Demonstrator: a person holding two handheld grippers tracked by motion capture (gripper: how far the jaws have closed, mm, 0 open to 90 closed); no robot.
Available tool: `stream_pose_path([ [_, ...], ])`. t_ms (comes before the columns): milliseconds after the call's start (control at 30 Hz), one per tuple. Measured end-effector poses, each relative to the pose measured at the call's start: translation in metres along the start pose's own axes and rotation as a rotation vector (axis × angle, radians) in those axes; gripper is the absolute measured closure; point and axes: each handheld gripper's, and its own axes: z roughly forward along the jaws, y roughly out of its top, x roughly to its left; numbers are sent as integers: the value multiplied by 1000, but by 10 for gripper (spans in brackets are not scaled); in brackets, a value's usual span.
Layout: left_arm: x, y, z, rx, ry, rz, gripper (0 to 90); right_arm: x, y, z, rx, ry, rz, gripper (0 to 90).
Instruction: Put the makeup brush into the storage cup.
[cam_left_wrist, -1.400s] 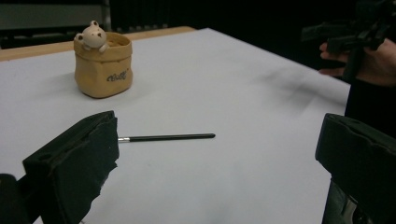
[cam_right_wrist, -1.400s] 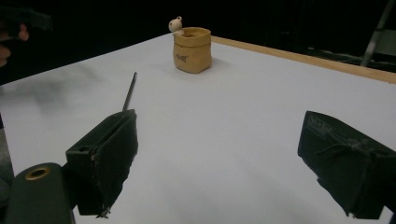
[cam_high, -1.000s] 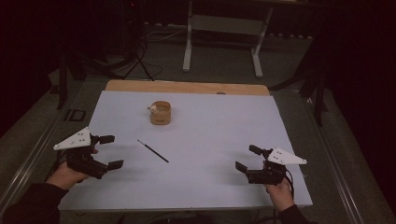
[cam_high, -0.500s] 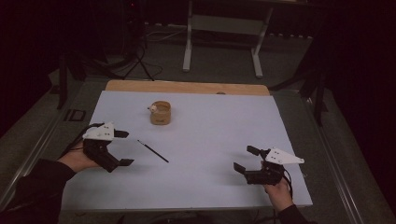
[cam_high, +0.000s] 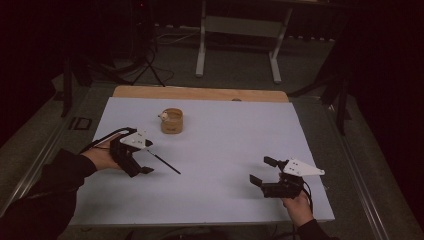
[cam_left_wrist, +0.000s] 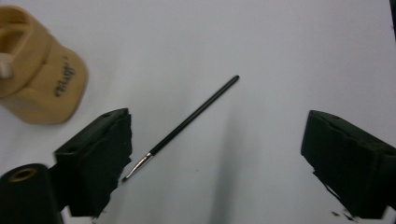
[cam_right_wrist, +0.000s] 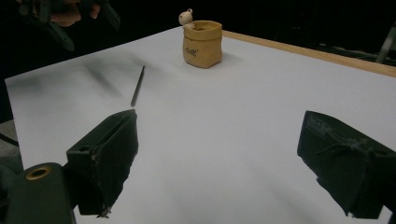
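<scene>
**Left tongs closing in over the thin brush**

The left tongs are now sitting just beside the thin black paintbrush with a metal ferrule, well inward from a second ago, when they were hanging near the left edge of the pale blue-white desk. Their jaws have just been narrowing a little, yet they are standing wide apart, and nothing is being pressed between them. The brush is lying flat on the sheet, left of centre, in front of the small tan paper-like pot, and it is lying where it was before. The right tongs are resting at the near right part of the desk exactly as earlier, jaws apart and gripping nothing.

The left gripper view is showing what the high view is too coarse to give: the bristle tip of the brush is lying just beside the inner edge of one black jaw, while the handle is running diagonally away between the two jaws, clear of the other jaw. It is also showing dark lettering on the pot. The right gripper view is giving the pot upright with a small pale rounded piece at its rim, the brush lying apart from it, and the far hand with the left tongs hanging above the sheet's far corner.
</scene>
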Motion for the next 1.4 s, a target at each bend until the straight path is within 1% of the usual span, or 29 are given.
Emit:
stream_pose_path([
  [67, 1, 2, 2, 11, -9, 15, 130, 0, 0, 0, -2, -2, 2, 122],
  [100, 2, 5, 6, 39, -14, 63, 149, 0, 0, 0, 0, -2, 0, 122],
  [133, 1, 6, 8, 41, -13, 84, 168, 0, 0, 0, 0, -2, 2, 123],
  [167, 2, 7, 9, 43, -10, 90, 184, -1, -1, 0, 2, -3, 5, 123],
  [200, 3, 8, 11, 57, -26, 99, 208, -1, -1, 0, 3, -4, 5, 123],
  [267, 5, 10, 14, 93, -23, 136, 223, -1, -1, 0, 3, -2, 6, 123],
  [300, 5, 10, 14, 93, -23, 136, 240, -1, -1, 0, 3, -4, 6, 122],
  [333, 7, 12, 18, 128, -18, 170, 244, -1, -1, 0, 5, -5, 7, 123],
  [367, 8, 13, 20, 142, -27, 179, 257, -1, -1, 0, 5, -5, 7, 123],
  [433, 10, 15, 25, 169, -17, 203, 269, -1, -2, 1, 10, -6, 6, 123],
  [467, 11, 15, 27, 181, -31, 209, 271, -1, -2, 1, 10, -5, 7, 122],
  [500, 12, 16, 29, 197, -20, 225, 274, -1, -2, 1, 11, -4, 7, 122],
  [533, 13, 16, 32, 212, -27, 239, 290, -1, -2, 2, 12, -4, 6, 122],
  [667, 17, 17, 40, 244, -1, 284, 312, -1, -2, 3, 18, -1, 9, 123],
  [733, 20, 19, 43, 267, -10, 306, 354, -1, -3, 4, 22, 0, 10, 122],
  [800, 23, 20, 46, 278, -19, 323, 409, 0, -3, 5, 25, 1, 13, 122],
  [833, 23, 20, 47, 282, -6, 336, 418, 0, -3, 5, 27, 0, 12, 122],
  [867, 25, 21, 48, 287, -19, 342, 457, 0, -3, 5, 26, 2, 12, 123],
  [933, 27, 21, 51, 303, -9, 365, 486, -1, -3, 4, 26, 0, 14, 123],
  [967, 29, 21, 52, 307, -20, 366, 509, -1, -3, 4, 26, 1, 14, 122],
  [1000, 30, 20, 53, 318, -14, 371, 521, -1, -3, 4, 25, 1, 13, 123],
  [1067, 32, 17, 56, 346, -32, 390, 579, -1, -4, 4, 24, 1, 14, 122],
  [1100, 33, 16, 57, 354, -28, 402, 581, -1, -4, 3, 24, 1, 14, 122],
  [1133, 34, 15, 58, 357, -43, 403, 610, -1, -4, 3, 24, 0, 15, 122],
  [1167, 34, 14, 60, 362, -36, 413, 614, -1, -4, 3, 24, 2, 15, 123],
  [1200, 36, 14, 61, 358, -45, 413, 617, -1, -4, 3, 25, 2, 15, 122],
  [1300, 37, 12, 65, 357, -44, 428, 669, 0, -4, 3, 25, 3, 14, 122],
  [1367, 39, 12, 72, 375, -72, 437, 679, 0, -4, 3, 25, 3, 15, 122],
  [1400, 39, 12, 72, 375, -72, 437, 698, 0, -4, 3, 25, 3, 15, 122],
])
